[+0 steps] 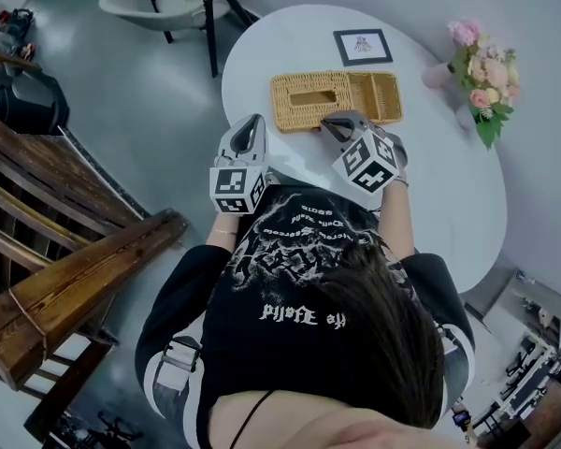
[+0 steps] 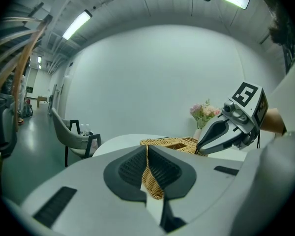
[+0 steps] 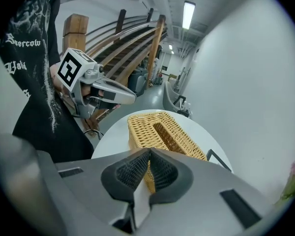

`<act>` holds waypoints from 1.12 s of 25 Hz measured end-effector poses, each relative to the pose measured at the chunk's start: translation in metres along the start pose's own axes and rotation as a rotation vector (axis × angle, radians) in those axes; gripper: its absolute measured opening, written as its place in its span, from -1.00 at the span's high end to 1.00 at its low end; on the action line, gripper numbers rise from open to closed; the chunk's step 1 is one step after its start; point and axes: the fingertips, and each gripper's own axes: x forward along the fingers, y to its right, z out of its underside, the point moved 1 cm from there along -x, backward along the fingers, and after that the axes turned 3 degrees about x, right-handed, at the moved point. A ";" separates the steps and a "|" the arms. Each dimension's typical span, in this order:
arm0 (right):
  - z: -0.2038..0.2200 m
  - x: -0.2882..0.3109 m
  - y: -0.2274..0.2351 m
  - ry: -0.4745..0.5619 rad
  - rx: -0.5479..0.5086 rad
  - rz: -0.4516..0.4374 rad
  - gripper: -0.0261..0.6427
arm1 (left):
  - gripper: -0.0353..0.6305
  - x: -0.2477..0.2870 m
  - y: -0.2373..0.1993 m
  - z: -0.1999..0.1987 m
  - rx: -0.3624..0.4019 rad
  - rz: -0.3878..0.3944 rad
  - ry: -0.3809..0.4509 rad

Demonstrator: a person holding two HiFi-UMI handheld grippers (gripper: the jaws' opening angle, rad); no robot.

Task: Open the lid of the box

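**Head view:** the wicker box [image 1: 299,110] lies lengthwise on the far middle of the white table [image 1: 449,204]. Its slotted lid [image 1: 294,87] sits on top and seems not yet raised. The right gripper [image 1: 327,121] slants down onto the box's near long edge, a likely place to catch the rim for lifting. The left gripper [image 1: 257,118] hovers just beside the near left corner, probably to steady the base. The framed card [image 1: 363,47] and the flowers [image 1: 483,68] stand well apart, out of the lid's way.

**Left gripper view:** its jaws are together at the tips, and wicker shows only through the slit below them. I judge nothing is pinched, since the box lies beyond. The right gripper's tip touches the box's edge here.

**Right gripper view:** its jaws press together just where the lid's near rim runs in. Wicker shows between the pads, so they appear clamped on that rim. The left gripper hangs off the box's far end, apart from it
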 end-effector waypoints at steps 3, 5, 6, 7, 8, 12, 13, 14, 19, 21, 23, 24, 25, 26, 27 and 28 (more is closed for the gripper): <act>-0.004 -0.002 0.001 0.012 -0.012 -0.010 0.82 | 0.81 -0.001 0.001 0.000 0.000 0.005 0.003; -0.006 -0.005 0.003 0.012 -0.027 -0.011 0.82 | 0.81 0.000 0.001 -0.001 0.002 0.007 0.005; -0.007 -0.006 0.005 0.014 -0.033 -0.010 0.82 | 0.81 0.001 0.001 -0.002 0.003 0.006 0.005; -0.009 -0.007 0.007 0.016 -0.039 -0.010 0.82 | 0.81 0.001 0.000 -0.002 0.004 0.006 0.006; -0.012 -0.008 0.008 0.018 -0.045 -0.009 0.82 | 0.81 0.001 0.000 -0.003 0.006 0.006 0.006; -0.017 -0.013 0.012 0.017 -0.070 -0.002 0.82 | 0.81 0.002 0.001 -0.004 0.019 0.003 0.001; -0.019 -0.014 0.013 0.016 -0.076 -0.001 0.82 | 0.81 0.002 0.001 -0.004 0.019 0.003 0.000; -0.020 -0.015 0.014 0.016 -0.081 0.000 0.82 | 0.81 0.003 0.001 -0.004 0.017 0.003 -0.001; -0.024 -0.018 0.020 0.004 -0.138 0.014 0.82 | 0.81 0.004 0.005 -0.003 0.017 0.011 -0.007; -0.026 -0.019 0.024 -0.001 -0.175 0.023 0.82 | 0.81 0.005 0.006 -0.003 0.018 0.011 -0.008; -0.030 -0.021 0.026 0.003 -0.187 0.023 0.82 | 0.81 0.006 0.006 -0.002 0.009 0.009 -0.009; -0.032 -0.022 0.027 0.007 -0.189 0.024 0.82 | 0.81 0.005 0.005 -0.002 0.000 0.007 -0.008; -0.034 -0.023 0.028 0.014 -0.189 0.027 0.82 | 0.81 0.005 0.004 -0.001 -0.009 0.004 -0.006; -0.036 -0.024 0.030 0.022 -0.187 0.030 0.82 | 0.81 0.005 0.003 -0.001 -0.014 0.001 -0.005; -0.038 -0.026 0.031 0.030 -0.185 0.032 0.82 | 0.81 0.004 0.003 -0.001 -0.016 -0.001 -0.005; -0.039 -0.027 0.033 0.035 -0.182 0.034 0.82 | 0.81 0.004 0.003 -0.001 -0.015 -0.001 -0.005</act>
